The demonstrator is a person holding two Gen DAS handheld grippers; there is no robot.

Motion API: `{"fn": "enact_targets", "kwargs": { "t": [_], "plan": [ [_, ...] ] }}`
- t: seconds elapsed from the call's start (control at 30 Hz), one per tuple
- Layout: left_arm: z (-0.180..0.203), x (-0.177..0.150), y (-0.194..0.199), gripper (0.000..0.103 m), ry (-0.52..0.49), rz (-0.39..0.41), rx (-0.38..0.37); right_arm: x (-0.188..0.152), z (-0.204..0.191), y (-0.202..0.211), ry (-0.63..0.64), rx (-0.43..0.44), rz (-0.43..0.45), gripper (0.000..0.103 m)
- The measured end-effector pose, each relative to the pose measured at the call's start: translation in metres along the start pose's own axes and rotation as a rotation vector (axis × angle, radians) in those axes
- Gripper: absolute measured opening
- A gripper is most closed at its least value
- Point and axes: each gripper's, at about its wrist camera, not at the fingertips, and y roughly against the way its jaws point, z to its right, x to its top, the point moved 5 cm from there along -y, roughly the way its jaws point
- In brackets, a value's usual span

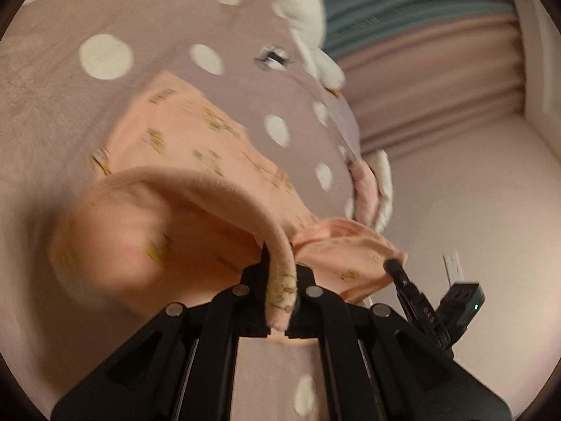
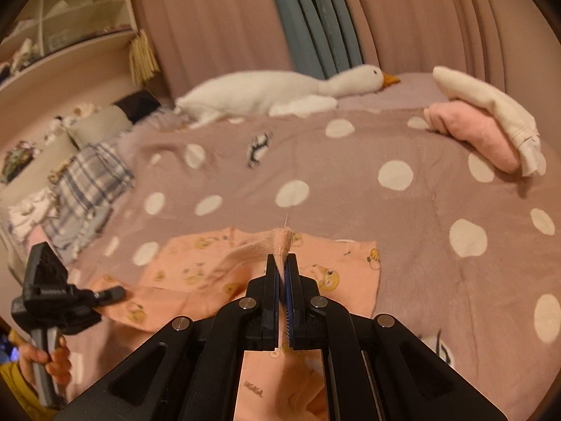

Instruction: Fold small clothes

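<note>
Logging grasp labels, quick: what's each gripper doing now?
Left gripper: closed on the peach garment.
Right gripper: closed on the same garment's ribbed edge.

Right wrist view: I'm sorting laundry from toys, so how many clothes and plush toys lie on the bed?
Peach garment, clamped by right gripper: 1
Pink garment: 1
White garment: 1
Plaid garment: 1
Goose plush: 1
Total: 5

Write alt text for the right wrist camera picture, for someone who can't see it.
The right gripper is shut on a bunched edge of a peach garment lying on a polka-dot bedspread. The left gripper touches the garment at left; a plush goose lies beyond.
</note>
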Motion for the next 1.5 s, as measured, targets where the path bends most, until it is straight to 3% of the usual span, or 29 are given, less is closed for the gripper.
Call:
{"fn": "enact_targets", "kwargs": {
  "t": [0.23, 0.4, 0.5, 0.77, 0.87, 1.1, 1.2, 1.33, 1.43, 1.5],
  "plan": [
    [0.084, -0.038, 0.036, 0.002, -0.238, -0.058, 0.002, -0.003, -0.01, 0.072, 0.021, 0.02, 0.085, 0.004],
    [0.139, -0.045, 0.075, 0.003, -0.378, -0.019, 0.012, -0.005, -0.012, 0.098, 0.019, 0.052, 0.136, 0.004],
    [0.177, -0.047, 0.102, 0.003, -0.468, 0.028, -0.039, -0.002, -0.016, 0.103, 0.013, 0.066, 0.152, 0.004],
    [0.225, -0.035, 0.134, 0.003, -0.561, 0.072, -0.09, 0.0, -0.032, 0.107, 0.027, 0.06, 0.154, 0.004],
    [0.233, -0.018, 0.135, 0.003, -0.584, 0.079, -0.062, 0.008, -0.038, 0.106, 0.033, 0.056, 0.153, 0.004],
    [0.208, 0.029, 0.115, 0.003, -0.528, 0.081, -0.034, 0.029, -0.035, 0.094, 0.022, 0.034, 0.144, 0.004],
    [0.172, 0.042, 0.087, 0.004, -0.466, 0.032, 0.01, 0.031, -0.024, 0.074, 0.019, -0.002, 0.079, 0.004],
    [0.103, 0.045, 0.04, 0.007, -0.36, -0.065, 0.121, 0.026, -0.007, 0.043, -0.01, -0.052, 0.01, 0.004],
    [0.048, 0.036, 0.009, 0.018, -0.256, -0.152, 0.199, 0.022, 0.006, 0.015, -0.039, -0.087, -0.031, 0.004],
    [0.023, 0.027, -0.001, 0.033, -0.216, -0.196, 0.22, 0.017, 0.014, -0.004, -0.055, -0.105, -0.067, 0.004]
  ]
}}
